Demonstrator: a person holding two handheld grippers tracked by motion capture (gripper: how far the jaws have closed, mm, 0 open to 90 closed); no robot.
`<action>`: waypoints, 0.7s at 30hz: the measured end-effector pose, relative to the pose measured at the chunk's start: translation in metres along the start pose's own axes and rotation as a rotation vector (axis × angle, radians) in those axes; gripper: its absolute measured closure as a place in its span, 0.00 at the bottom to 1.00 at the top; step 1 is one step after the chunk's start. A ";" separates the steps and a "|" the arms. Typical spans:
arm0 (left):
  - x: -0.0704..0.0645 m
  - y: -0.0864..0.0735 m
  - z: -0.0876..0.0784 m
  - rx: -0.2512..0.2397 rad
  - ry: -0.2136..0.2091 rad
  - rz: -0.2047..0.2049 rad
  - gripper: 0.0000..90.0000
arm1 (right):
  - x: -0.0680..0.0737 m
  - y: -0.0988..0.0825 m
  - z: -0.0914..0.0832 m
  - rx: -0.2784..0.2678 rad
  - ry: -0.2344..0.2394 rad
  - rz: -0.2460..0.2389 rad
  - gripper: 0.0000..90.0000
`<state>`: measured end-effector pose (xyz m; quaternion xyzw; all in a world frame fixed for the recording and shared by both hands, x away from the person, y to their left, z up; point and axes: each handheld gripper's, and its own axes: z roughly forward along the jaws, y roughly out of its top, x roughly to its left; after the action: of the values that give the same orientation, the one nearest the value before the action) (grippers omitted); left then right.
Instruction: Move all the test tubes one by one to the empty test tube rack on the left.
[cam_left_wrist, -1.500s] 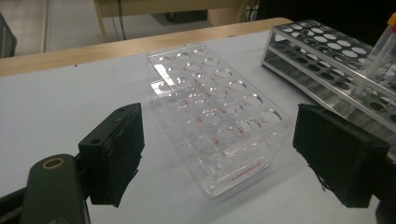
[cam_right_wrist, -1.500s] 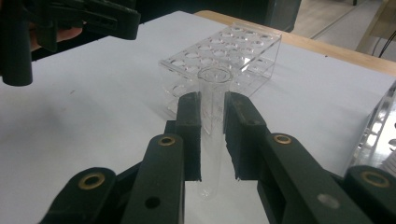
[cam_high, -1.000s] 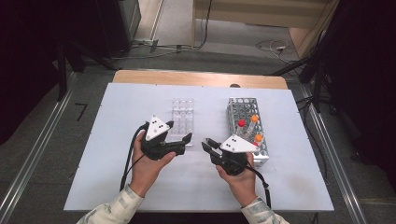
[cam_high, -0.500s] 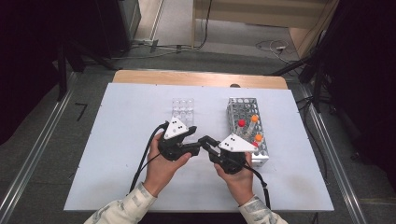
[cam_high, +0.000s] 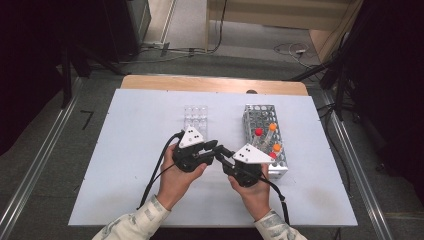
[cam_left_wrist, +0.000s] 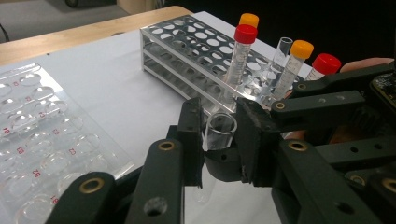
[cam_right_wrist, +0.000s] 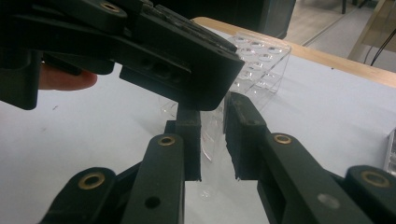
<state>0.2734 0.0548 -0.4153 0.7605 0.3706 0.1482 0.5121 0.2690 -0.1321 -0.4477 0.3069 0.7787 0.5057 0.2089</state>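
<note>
— While my two hands sit close together near the front middle of the tabletop (cam_high: 125, 150), what are the claws doing?

— My right claw (cam_right_wrist: 212, 140) is clamped on a clear uncapped tube (cam_left_wrist: 218, 133), its pads pressing the glass from both sides. My left claw (cam_left_wrist: 218, 140) has just been closing and now grips that same tube, so both hold it at once, above the white surface. From overhead the left claw (cam_high: 212, 149) and right claw (cam_high: 224, 154) meet tip to tip; the tube is too small to make out there.

— How does the tube sit?

— Open mouth up, roughly upright, body running down between the pads.

— Next out?

— Just beyond my left hand, the clear plastic rack (cam_high: 195, 116) with round wells, numbered in red, lying on the tabletop. Beside my right hand, the metal rack (cam_high: 252, 120) stretches away from me. Standing in it: tubes with red caps (cam_left_wrist: 245, 33) and orange caps (cam_left_wrist: 301, 48), plus one uncapped tube (cam_left_wrist: 282, 49).

— Farthest?

— A wooden edge (cam_high: 210, 84) at the tabletop's far side, then grey floor with cables.
</note>
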 end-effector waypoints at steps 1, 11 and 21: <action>0.000 0.000 0.000 0.002 0.002 0.000 0.84 | 0.000 0.000 0.000 0.001 -0.001 -0.001 0.82; -0.001 0.003 0.001 0.008 0.010 0.006 0.86 | -0.001 0.000 0.000 -0.005 -0.002 0.005 0.82; 0.001 0.004 0.004 0.008 0.010 -0.005 0.86 | -0.005 0.000 -0.001 0.012 -0.004 0.035 0.67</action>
<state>0.2775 0.0520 -0.4136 0.7608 0.3758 0.1492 0.5076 0.2720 -0.1360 -0.4475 0.3229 0.7757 0.5041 0.1999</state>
